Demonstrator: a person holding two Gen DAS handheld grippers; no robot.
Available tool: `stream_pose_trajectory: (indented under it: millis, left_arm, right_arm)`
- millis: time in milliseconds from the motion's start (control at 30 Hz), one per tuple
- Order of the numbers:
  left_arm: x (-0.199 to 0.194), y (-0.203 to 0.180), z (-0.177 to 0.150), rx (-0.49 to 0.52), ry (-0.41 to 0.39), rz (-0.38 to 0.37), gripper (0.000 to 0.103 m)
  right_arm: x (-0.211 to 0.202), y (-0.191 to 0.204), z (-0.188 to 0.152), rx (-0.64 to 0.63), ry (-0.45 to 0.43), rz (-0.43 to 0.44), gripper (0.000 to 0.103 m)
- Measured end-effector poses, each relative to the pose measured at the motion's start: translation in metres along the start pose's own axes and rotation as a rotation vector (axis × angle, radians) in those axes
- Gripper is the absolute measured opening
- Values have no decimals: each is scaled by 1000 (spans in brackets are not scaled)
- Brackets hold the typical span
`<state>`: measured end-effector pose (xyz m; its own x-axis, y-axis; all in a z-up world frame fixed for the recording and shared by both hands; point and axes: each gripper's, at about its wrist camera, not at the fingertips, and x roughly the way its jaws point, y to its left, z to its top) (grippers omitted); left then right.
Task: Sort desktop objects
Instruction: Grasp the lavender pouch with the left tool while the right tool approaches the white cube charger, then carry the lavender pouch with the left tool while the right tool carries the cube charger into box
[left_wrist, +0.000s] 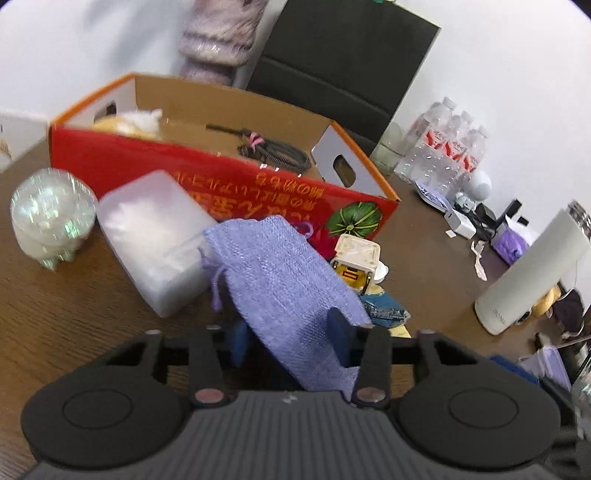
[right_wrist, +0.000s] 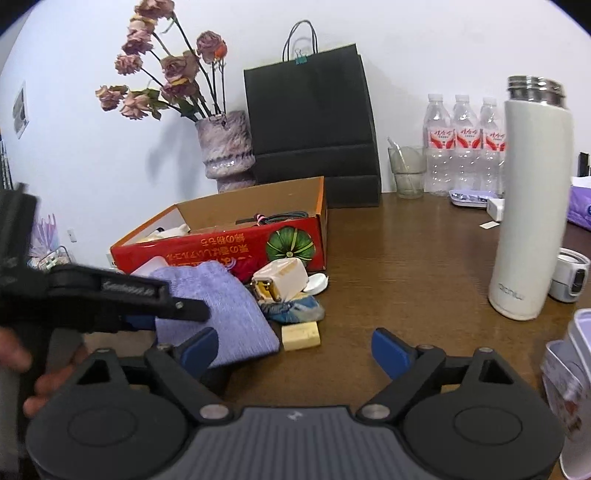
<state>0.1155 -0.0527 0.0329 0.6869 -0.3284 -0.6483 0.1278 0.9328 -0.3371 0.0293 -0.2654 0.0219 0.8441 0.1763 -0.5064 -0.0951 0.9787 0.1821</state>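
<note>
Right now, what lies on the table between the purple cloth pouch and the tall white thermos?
In the right wrist view, a cream toy block, a blue denim piece and a beige eraser sit beside the purple pouch; then bare table up to the thermos.

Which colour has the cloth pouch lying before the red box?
Lavender purple pouch; left wrist view shows it best.

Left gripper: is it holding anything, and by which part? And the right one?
The left gripper has its fingers on either side of the purple cloth pouch, at its near, closed end. The right gripper is open over the bare table, holding nothing.
</note>
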Motion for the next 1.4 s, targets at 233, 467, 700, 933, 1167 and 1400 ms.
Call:
stream_pose_trajectory:
  millis: [233, 467, 700, 933, 1167, 1400]
  left_arm:
    - [-40, 5, 6, 65, -94, -101, 3]
    - [-79, 21, 17, 70, -184, -130, 3]
    - [-104, 50, 26, 38, -238, -110, 3]
    - [-96, 52, 19, 30, -219, -119, 3]
    - [-108, 55, 10, 29, -230, -115, 3]
    - [-119, 40, 20, 61, -243, -152, 3]
  right_arm:
    - [42, 13, 33, -77, 6, 14, 81]
    - [116, 27, 66, -126, 104, -33, 58]
    - [139, 38, 58, -178, 101, -79, 56]
    - [134, 44, 56, -238, 103, -95, 55]
    - [77, 18, 47, -108, 38, -62, 54]
    - [17, 24, 57, -75, -40, 38, 54]
